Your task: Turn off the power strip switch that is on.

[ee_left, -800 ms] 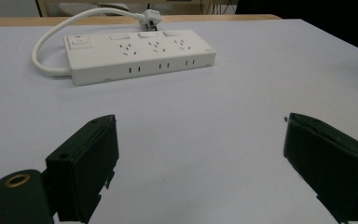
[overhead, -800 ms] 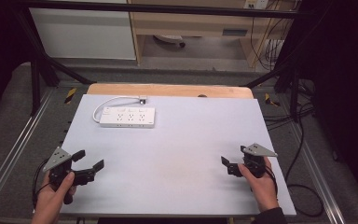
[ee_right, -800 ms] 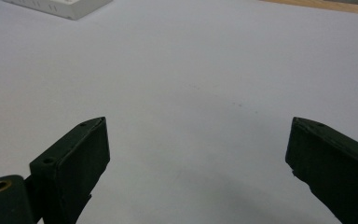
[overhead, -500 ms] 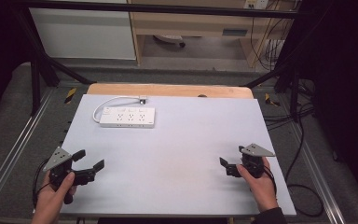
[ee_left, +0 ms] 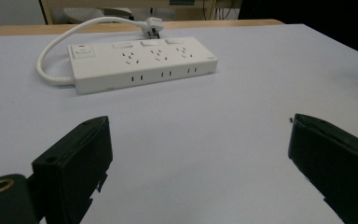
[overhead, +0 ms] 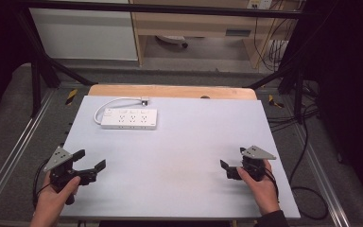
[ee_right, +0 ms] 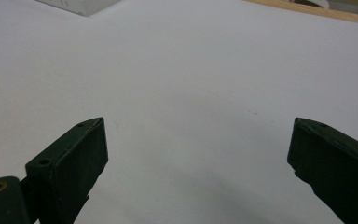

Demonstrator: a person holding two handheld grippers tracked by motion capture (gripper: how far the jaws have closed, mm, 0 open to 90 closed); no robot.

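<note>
Left gripper (overhead: 90, 161): jaws spread, nothing held, near left counter (overhead: 189, 142) edge | Right gripper (overhead: 232, 163): jaws spread, nothing held, near right edge | Power strip (overhead: 129, 118): laid flat far-left, cord looped, well apart from both grippers

The power strip (ee_left: 142, 63) looks like smooth white plastic with a faint sheen; its cable (ee_left: 58, 44) is glossy white, rubbery. The surface (overhead: 189, 137) is a matt, pale grey sheet, smooth, over a wooden board with a light varnished edge (overhead: 170, 91). Both tongs, left (ee_left: 198, 158) and right (ee_right: 198, 158), have matt black jaws, slightly grainy.
</note>
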